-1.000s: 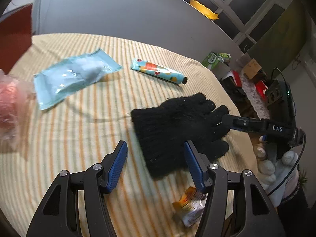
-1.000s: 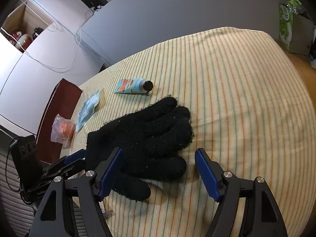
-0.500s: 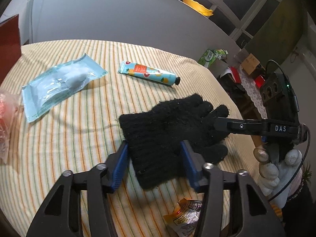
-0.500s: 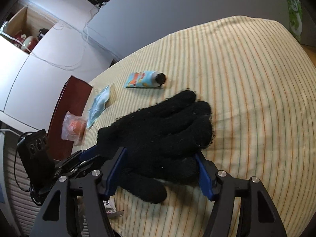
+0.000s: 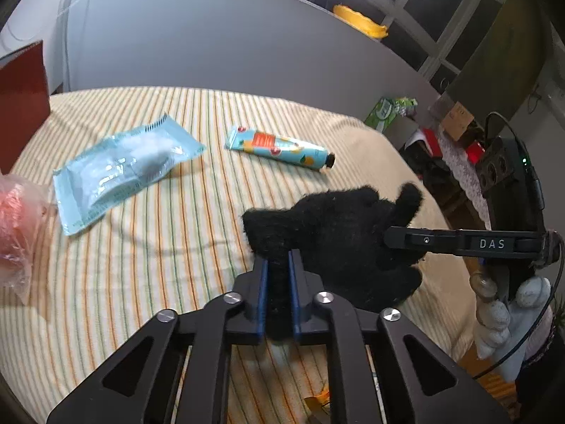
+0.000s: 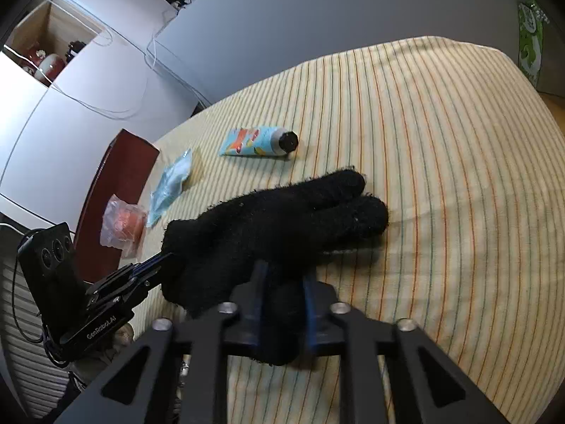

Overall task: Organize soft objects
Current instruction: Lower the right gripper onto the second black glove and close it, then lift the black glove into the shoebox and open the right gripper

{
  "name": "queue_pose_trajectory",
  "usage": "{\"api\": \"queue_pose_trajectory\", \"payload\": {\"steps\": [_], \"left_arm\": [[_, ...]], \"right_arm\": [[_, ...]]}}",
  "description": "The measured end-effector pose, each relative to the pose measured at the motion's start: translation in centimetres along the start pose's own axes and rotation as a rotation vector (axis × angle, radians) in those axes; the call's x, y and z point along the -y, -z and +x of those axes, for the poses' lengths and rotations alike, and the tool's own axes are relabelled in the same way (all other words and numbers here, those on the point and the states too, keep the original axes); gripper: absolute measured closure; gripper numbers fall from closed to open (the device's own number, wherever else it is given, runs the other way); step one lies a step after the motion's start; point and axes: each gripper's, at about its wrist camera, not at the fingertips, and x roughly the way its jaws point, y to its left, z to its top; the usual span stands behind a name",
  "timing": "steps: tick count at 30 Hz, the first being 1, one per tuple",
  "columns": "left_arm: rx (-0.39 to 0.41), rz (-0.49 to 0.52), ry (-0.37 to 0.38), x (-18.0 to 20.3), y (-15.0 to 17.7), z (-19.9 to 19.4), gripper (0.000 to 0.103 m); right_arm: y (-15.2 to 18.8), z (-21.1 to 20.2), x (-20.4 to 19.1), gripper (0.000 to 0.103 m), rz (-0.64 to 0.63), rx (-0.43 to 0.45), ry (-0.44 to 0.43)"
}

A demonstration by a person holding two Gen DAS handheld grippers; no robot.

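Now clamped at both ends: black knit glove (image 5: 339, 233) pinched at the cuff by left gripper (image 5: 279, 275), blue fingers (image 5: 262, 293) shut tight on the wool. Gripped at the thumb side by right gripper (image 6: 280, 282), likewise clenched on the fabric. Stretched low over the striped tabletop (image 6: 441, 176), long axis running from cuff at left gripper to fingertips aimed away, toward the hand-cream tube (image 6: 257, 141). Readable: "DAS" on right gripper's body in left view, "GenRobot.AI" on left gripper's in right view. Beyond, a pale blue packet (image 5: 123, 169).
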Motion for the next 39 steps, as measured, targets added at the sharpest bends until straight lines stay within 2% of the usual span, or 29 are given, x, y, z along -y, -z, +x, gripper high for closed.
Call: {"api": "queue_pose_trajectory", "payload": {"steps": [4, 6, 8, 13, 15, 16, 18, 20, 23, 30, 39], "left_arm": [[0.024, 0.032, 0.009, 0.9, -0.1, -0.6, 0.097], [0.033, 0.054, -0.018, 1.3, 0.0, -0.7, 0.097], [0.024, 0.062, -0.023, 1.3, 0.2, -0.4, 0.097], [0.004, 0.042, -0.002, 0.8, 0.3, 0.2, 0.097], [-0.039, 0.030, 0.022, 0.5, 0.0, 0.8, 0.081], [-0.058, 0.029, 0.025, 0.4, 0.0, 1.1, 0.076], [-0.059, 0.043, 0.021, 0.7, 0.0, 1.4, 0.075], [-0.052, 0.068, 0.006, 1.2, 0.0, 1.5, 0.075], [-0.048, 0.078, -0.010, 1.5, 0.0, 1.5, 0.096], [0.011, 0.069, 0.021, 1.7, -0.2, -0.8, 0.097], [0.162, 0.052, 0.038, 0.7, -1.9, -8.1, 0.097]], "right_arm": [[0.1, -0.9, -0.5, 0.093, -0.004, 0.026, -0.002], [0.2, -1.2, -0.9, 0.093, -0.024, 0.029, 0.017], [0.2, -1.0, -1.1, 0.093, -0.040, 0.024, 0.042], [0.4, -0.4, -0.5, 0.093, -0.031, 0.012, 0.044], [0.4, -0.2, -0.2, 0.093, -0.021, 0.004, 0.035], [0.4, -0.1, 0.1, 0.093, -0.013, 0.003, 0.028], [0.3, 0.0, 0.5, 0.093, -0.005, -0.004, 0.019], [0.3, 0.2, 0.7, 0.092, -0.005, -0.013, 0.019], [0.4, 0.2, 0.7, 0.092, -0.001, -0.015, 0.019], [0.5, -1.9, -1.0, 0.094, -0.026, 0.031, 0.007], [-0.6, -5.8, -7.3, 0.094, -0.138, 0.111, -0.020]]}}
